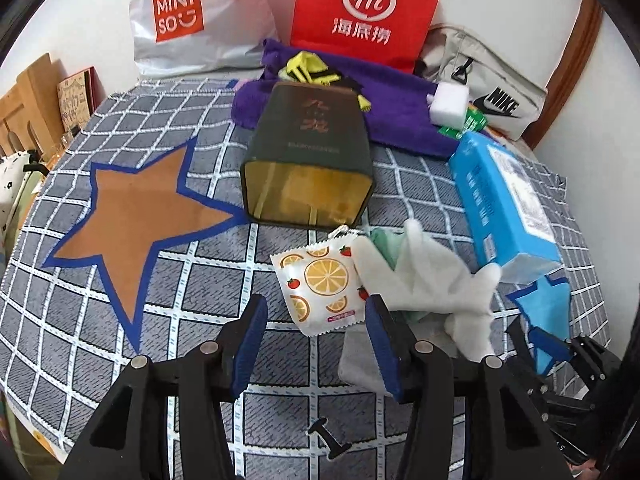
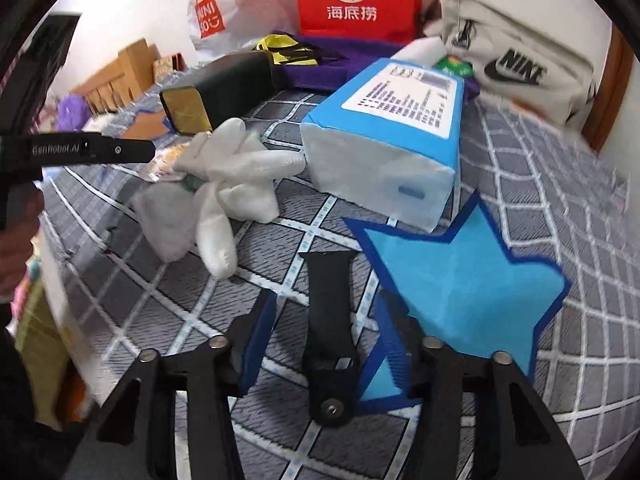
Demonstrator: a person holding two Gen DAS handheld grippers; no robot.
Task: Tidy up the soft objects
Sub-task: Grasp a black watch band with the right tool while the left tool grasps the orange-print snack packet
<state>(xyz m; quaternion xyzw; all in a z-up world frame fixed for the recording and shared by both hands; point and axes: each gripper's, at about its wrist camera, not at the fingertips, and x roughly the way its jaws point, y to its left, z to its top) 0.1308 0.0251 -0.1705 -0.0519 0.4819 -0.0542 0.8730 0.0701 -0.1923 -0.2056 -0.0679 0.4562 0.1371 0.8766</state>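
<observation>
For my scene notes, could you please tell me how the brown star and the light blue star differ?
The brown star lies clear of the clutter, left of the dark tin box; the light blue star has the blue tissue pack overlapping its upper point. The black strap lies beside the light blue star; nothing lies beside the brown. Both lie flat, with dark blue borders.

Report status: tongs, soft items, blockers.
Left tongs open above fruit-print packet. Right tongs open astride black strap. White gloves loose, touching tissue pack.

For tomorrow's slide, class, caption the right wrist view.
Right gripper straddles a black strap beside a blue star, white gloves beyond.
</observation>
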